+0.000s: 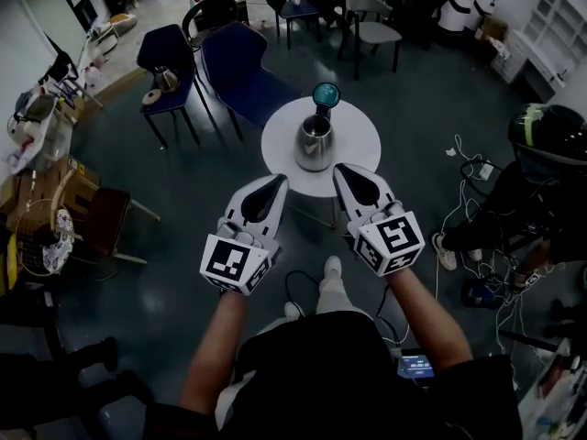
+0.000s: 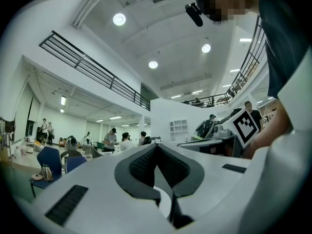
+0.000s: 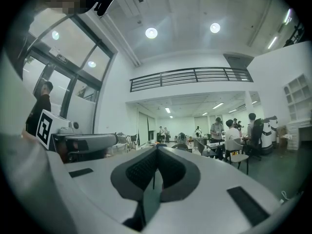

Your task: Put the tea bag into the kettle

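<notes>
Nearest, at the bottom of the head view: two bare forearms, cut off at the lower edge by dark clothing. Just ahead, held side by side and apart: left gripper and right gripper, two in all. Smooth white hard shells tapering to a point, each with one cube of black-and-white square markers at the rear. Seen along the left one's jaws: dark ribbed pads, clenched tip to tip, nothing between. Same on the right: dark textured pads pressed together at the tips, empty.

Just past both tips: one round white table, smooth-topped, its near edge partly covered by the jaws. Standing on it, near the middle: one kettle, rounded, shiny bare metal. Right behind that, one teal disc on a dark stem; hard to say what. Tea bag not to be made out in any view.

Beyond the table, to the left: two dark blue padded chairs on thin dark legs. Off to the right: a person in dark clothes, cut off by the frame edge, above loose pale cables on the grey-blue floor.
</notes>
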The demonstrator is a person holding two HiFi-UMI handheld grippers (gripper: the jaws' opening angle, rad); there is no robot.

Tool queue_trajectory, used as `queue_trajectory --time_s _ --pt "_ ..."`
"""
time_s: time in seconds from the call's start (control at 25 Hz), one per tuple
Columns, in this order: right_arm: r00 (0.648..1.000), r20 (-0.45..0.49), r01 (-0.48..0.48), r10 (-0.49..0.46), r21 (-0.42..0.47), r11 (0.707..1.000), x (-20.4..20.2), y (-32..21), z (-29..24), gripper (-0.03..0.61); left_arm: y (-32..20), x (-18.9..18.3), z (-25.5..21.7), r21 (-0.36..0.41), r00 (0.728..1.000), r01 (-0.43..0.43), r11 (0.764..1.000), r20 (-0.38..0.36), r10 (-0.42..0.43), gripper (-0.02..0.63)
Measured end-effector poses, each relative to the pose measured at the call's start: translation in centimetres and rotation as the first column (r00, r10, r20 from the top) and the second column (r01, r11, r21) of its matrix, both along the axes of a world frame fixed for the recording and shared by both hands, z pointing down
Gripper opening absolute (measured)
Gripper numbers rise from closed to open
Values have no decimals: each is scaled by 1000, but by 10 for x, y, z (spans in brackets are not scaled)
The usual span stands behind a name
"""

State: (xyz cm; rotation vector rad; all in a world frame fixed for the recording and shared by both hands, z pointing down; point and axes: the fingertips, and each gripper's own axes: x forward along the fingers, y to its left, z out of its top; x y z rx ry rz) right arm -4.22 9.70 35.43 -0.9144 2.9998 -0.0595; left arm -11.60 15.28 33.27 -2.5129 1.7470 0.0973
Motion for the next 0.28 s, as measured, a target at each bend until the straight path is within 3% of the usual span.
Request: queue_trajectory --time_s 0.28 --pt "1000 -4 -4 4 2 1000 -8 25 -4 18 26 -11 0 0 1000 -4 1000 11 4 15"
